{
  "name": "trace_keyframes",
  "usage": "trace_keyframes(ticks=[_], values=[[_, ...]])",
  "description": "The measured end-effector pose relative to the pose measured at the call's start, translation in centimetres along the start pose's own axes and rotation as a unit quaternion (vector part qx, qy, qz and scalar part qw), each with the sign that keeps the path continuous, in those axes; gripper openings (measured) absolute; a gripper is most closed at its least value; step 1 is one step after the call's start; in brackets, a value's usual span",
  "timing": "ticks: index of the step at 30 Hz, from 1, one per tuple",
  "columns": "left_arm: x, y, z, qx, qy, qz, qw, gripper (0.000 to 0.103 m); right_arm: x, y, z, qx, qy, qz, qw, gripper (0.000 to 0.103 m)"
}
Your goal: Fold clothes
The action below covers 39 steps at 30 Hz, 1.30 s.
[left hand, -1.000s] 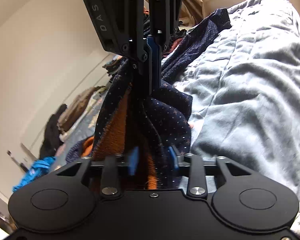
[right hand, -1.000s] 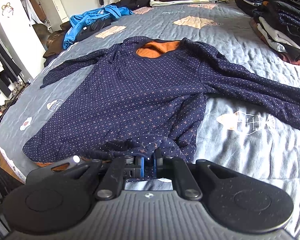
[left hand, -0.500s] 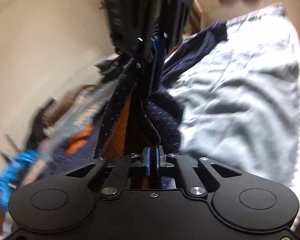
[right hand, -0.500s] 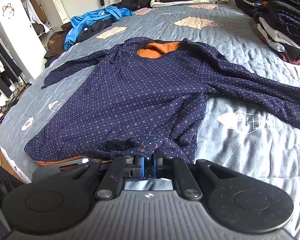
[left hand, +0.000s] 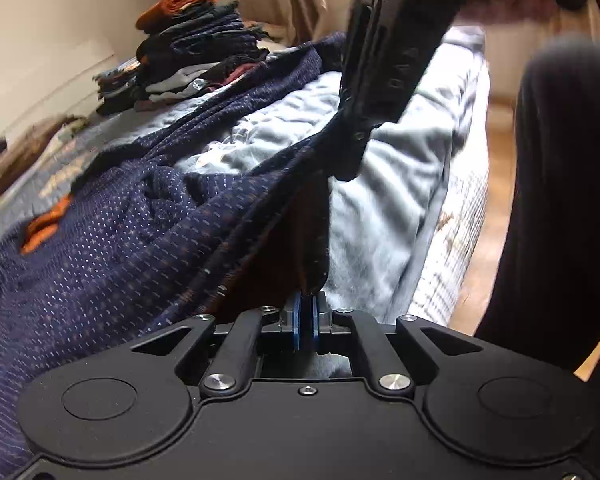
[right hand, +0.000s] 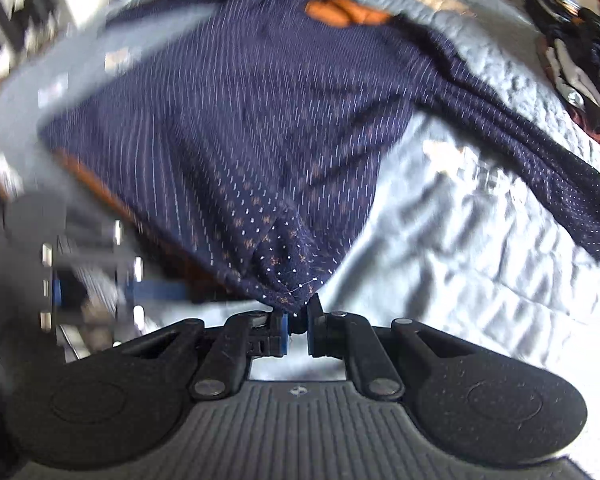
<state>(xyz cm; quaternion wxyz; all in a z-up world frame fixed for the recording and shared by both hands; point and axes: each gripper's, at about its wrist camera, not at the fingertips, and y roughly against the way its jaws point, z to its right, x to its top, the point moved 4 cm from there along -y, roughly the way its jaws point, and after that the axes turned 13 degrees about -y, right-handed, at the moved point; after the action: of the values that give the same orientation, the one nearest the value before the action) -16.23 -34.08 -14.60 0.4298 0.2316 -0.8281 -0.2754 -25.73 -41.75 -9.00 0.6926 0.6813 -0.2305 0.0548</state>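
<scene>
In the left wrist view, the left gripper (left hand: 305, 322) has its blue pads pressed together on the hem edge of a navy dotted sweater (left hand: 132, 248), whose cloth rises taut from the pads toward the far left. The sweater lies spread across a grey-blue quilt (left hand: 384, 204) on a bed, and its orange lining (left hand: 44, 222) shows at the neck on the far left. Above and just right of centre, the right gripper (left hand: 350, 160) comes down from the top edge, its tip against the same hem; from here I cannot tell how its fingers stand. A stack of folded clothes (left hand: 196, 52) sits at the far left of the bed, topped by an orange piece. A dark-clad leg (left hand: 556, 200) of the person stands at the right, beside the bed, over a wooden floor (left hand: 496, 184).

In the right wrist view, much blurred by motion, the right gripper (right hand: 298, 326) pinches a bunched corner of the sweater's (right hand: 260, 120) hem between its blue-padded fingers (right hand: 284, 330). The cloth fans out from that pinch toward the far side, where the orange lining (right hand: 344, 12) shows at the collar. One sleeve (right hand: 540, 168) runs to the right across the quilt (right hand: 460, 264). The left gripper (right hand: 88, 276) appears as a dark blurred shape at the near left, too smeared to read its fingers. The folded clothes (right hand: 576, 68) lie at the far right
</scene>
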Motion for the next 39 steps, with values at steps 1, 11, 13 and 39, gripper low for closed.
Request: trace_keyframes(ticks=[1, 11, 13, 39], values=[[0.0, 0.1, 0.3, 0.001, -0.009, -0.004, 0.9999, 0.014, -0.5, -0.3, -0.2, -0.012, 0.019, -0.013, 1.0, 0.008], [-2.6, 6.3, -1.4, -0.114, 0.047, 0.027, 0.992, 0.04, -4.1, -0.6, 0.2, -0.047, 0.092, -0.087, 0.991, 0.008], [-2.8, 7.5, -4.2, -0.095, 0.089, 0.037, 0.9908, 0.044, -2.8, 1.0, 0.8, -0.023, 0.046, -0.039, 0.998, 0.01], [-7.9, 6.3, -16.8, 0.043, 0.279, 0.027, 0.9589, 0.057, 4.7, -4.8, 0.1, 0.001, -0.072, 0.087, 0.994, 0.038]])
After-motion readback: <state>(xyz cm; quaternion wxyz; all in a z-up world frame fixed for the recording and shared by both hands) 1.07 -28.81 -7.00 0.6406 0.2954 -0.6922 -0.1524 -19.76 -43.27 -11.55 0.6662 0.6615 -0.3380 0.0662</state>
